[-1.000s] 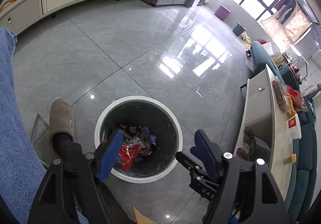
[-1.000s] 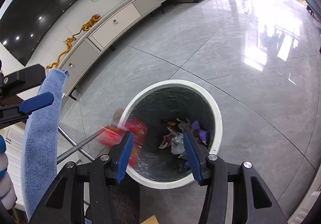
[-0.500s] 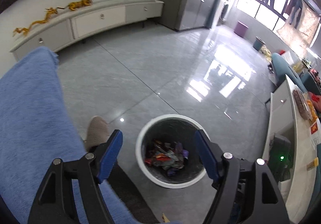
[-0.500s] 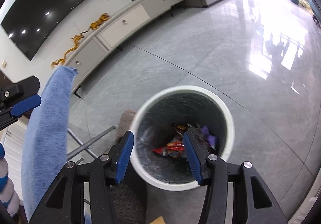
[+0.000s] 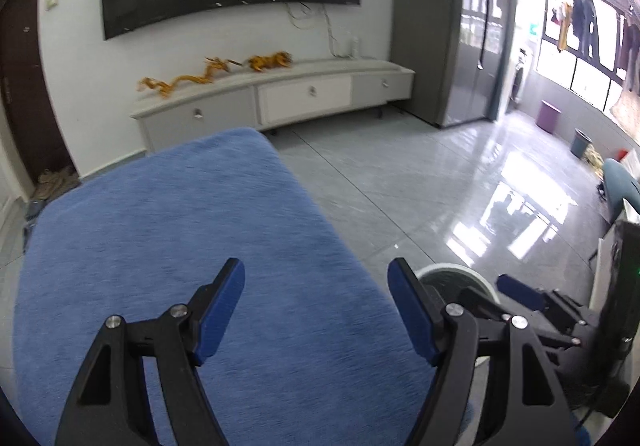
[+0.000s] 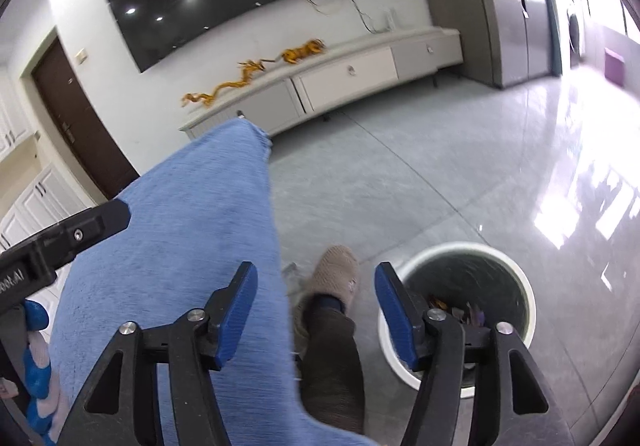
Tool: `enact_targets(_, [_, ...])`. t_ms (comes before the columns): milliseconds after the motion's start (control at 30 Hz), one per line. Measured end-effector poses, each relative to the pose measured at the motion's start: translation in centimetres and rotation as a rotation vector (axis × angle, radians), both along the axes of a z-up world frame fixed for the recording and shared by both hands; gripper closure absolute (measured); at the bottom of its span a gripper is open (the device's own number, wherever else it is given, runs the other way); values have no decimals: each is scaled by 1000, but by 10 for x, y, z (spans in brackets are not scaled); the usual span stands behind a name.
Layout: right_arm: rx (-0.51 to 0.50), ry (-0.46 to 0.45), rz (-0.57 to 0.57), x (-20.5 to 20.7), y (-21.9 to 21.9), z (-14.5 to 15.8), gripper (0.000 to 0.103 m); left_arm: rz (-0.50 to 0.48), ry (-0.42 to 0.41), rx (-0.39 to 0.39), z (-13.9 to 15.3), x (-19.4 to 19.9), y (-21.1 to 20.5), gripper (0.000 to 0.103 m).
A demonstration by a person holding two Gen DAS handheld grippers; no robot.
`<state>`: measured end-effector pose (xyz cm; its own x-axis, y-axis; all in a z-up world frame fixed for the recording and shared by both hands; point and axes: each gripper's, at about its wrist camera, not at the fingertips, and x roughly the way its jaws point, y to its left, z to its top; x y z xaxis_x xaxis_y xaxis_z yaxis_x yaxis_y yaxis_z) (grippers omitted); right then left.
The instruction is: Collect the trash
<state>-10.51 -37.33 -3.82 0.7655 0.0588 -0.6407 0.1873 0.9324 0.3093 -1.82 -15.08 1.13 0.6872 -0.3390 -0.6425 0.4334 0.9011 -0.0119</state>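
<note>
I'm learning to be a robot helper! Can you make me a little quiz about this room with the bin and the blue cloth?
1. True or false: the right gripper is holding a piece of trash.
2. What sits inside the white bin? A) water B) crumpled wrappers C) nothing
3. What colour is the cloth under the left gripper?

Key
1. False: its jaws are opening, with nothing between them.
2. B: colourful wrappers lie at the bottom.
3. Blue.
</note>
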Motion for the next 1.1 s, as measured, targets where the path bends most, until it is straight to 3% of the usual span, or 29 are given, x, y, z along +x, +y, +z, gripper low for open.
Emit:
enact_targets(200, [-93, -48, 40, 2, 54, 19, 32, 105, -120, 3, 6, -22, 63, 30])
enact_targets(433, [-191, -97, 33, -1, 84, 35, 21, 183, -164, -7, 7, -32, 98, 30])
enact_targets(633, [-255, -115, -5, -1, 86, 39, 7, 199, -173, -5, 6, -32, 100, 24])
enact_targets(900, [-273, -114, -74, -2, 71, 31, 0, 229, -192, -1, 3, -31, 96, 8])
enact_targets(1100, [-273, -104, -109, -2, 58, 24, 0, 252, -197, 5, 2, -30, 90, 6])
